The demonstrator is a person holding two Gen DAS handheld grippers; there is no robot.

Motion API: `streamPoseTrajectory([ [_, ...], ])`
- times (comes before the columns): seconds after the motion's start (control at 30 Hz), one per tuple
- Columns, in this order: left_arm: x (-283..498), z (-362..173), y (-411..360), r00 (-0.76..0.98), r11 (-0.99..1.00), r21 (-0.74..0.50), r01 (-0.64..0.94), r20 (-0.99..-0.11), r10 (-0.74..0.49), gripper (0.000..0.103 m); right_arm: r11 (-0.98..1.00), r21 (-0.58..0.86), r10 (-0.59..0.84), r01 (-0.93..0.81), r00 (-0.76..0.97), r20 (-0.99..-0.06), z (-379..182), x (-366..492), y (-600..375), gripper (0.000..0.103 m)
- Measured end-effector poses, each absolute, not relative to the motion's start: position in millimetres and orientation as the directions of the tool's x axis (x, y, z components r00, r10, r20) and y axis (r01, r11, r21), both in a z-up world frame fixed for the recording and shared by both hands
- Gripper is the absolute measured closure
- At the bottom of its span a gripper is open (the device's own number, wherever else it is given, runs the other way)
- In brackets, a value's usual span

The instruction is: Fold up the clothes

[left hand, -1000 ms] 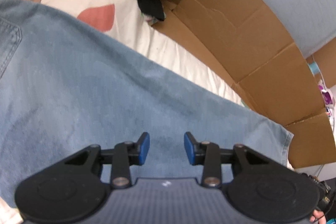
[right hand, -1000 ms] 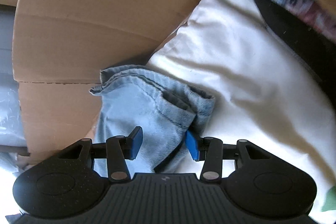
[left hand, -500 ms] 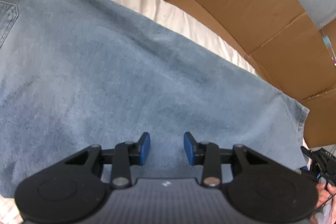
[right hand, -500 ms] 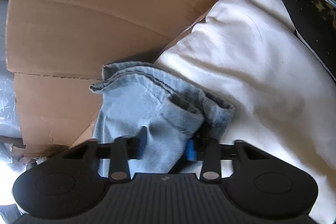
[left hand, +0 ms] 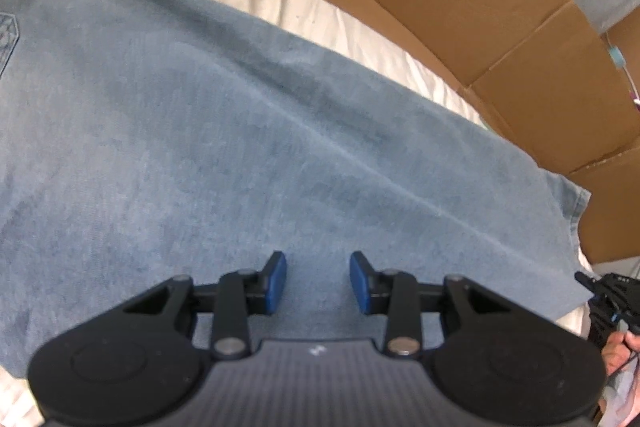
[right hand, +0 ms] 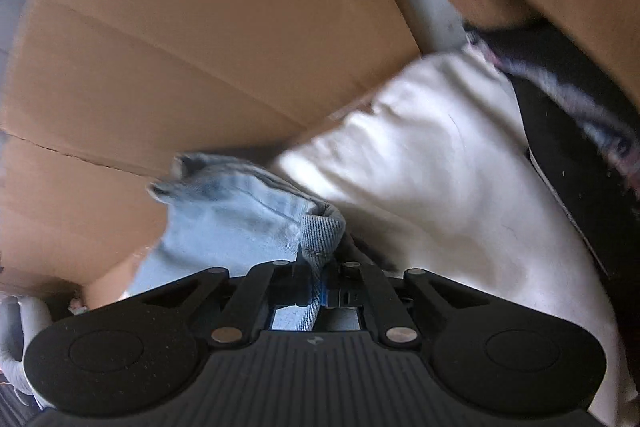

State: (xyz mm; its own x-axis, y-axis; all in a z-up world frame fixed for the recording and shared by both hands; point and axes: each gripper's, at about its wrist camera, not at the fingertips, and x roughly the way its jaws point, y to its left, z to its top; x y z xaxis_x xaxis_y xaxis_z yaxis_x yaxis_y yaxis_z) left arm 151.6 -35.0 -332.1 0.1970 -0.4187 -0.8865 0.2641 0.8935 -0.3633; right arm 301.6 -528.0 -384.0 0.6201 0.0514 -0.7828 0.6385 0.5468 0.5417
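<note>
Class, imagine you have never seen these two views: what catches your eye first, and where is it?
A broad pale-blue denim garment fills the left wrist view, spread over a cream bedsheet with the open left gripper above it. In the right wrist view, the right gripper has just closed on the garment's hem, with brown cardboard behind.

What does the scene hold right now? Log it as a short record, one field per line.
garment: light blue jeans, spread flat across the bed
surface: cream sheet with pink shapes
right gripper: fingers have just been closing, now pinched on the jeans hem
left gripper: open above the denim, nothing between its fingers
surroundings: cardboard beside the bed
fold: not yet begun
</note>
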Motion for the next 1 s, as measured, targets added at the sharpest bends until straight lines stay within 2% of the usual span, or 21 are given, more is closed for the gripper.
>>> streamPoseTrajectory([
  [0.1, 148.5, -332.6, -34.3, 0.19, 0.891, -0.364, 0.271, -0.887, -0.42, 0.066, 0.552, 0.539, 0.061, 0.637, 0.613, -0.788, -385.4, 301.4, -528.3, 0.1],
  [0.2, 144.8, -330.4, -32.1, 0.189, 0.886, -0.359, 0.293, -0.887, -0.422, 0.066, 0.555, 0.541, 0.077, 0.632, 0.609, -0.79, -378.6, 295.3, -529.9, 0.092],
  [0.23, 143.6, -329.8, -30.9, 0.19, 0.885, -0.359, 0.297, -0.886, -0.423, 0.065, 0.555, 0.541, 0.076, 0.632, 0.609, -0.79, -376.7, 294.2, -530.0, 0.085],
  [0.27, 142.2, -329.1, -29.6, 0.189, 0.884, -0.36, 0.299, -0.885, -0.425, 0.065, 0.555, 0.544, 0.072, 0.629, 0.615, -0.785, -373.4, 291.5, -530.2, 0.07],
  [0.33, 138.3, -327.9, -26.6, 0.184, 0.882, -0.365, 0.3, -0.884, -0.429, 0.065, 0.553, 0.567, 0.075, 0.611, 0.641, -0.764, -368.2, 285.5, -531.0, 0.057],
  [0.43, 131.5, -325.4, -23.4, 0.18, 0.877, -0.368, 0.309, -0.883, -0.433, 0.063, 0.552, 0.576, 0.073, 0.602, 0.654, -0.753, -358.0, 273.4, -531.3, 0.051],
  [0.77, 104.5, -321.4, -16.4, 0.149, 0.858, -0.367, 0.359, -0.885, -0.44, 0.06, 0.55, 0.564, 0.114, 0.616, 0.613, -0.782, -365.3, 247.8, -518.8, 0.05],
  [0.9, 96.1, -323.1, -33.9, 0.146, 0.843, -0.339, 0.418, -0.891, -0.43, 0.059, 0.548, 0.594, 0.155, 0.589, 0.627, -0.764, -367.3, 243.9, -511.6, 0.051],
  [1.0, 90.0, -321.0, -58.7, 0.154, 0.807, -0.297, 0.51, -0.892, -0.425, 0.049, 0.566, 0.607, 0.18, 0.558, 0.635, -0.751, -365.1, 243.9, -504.5, 0.051],
])
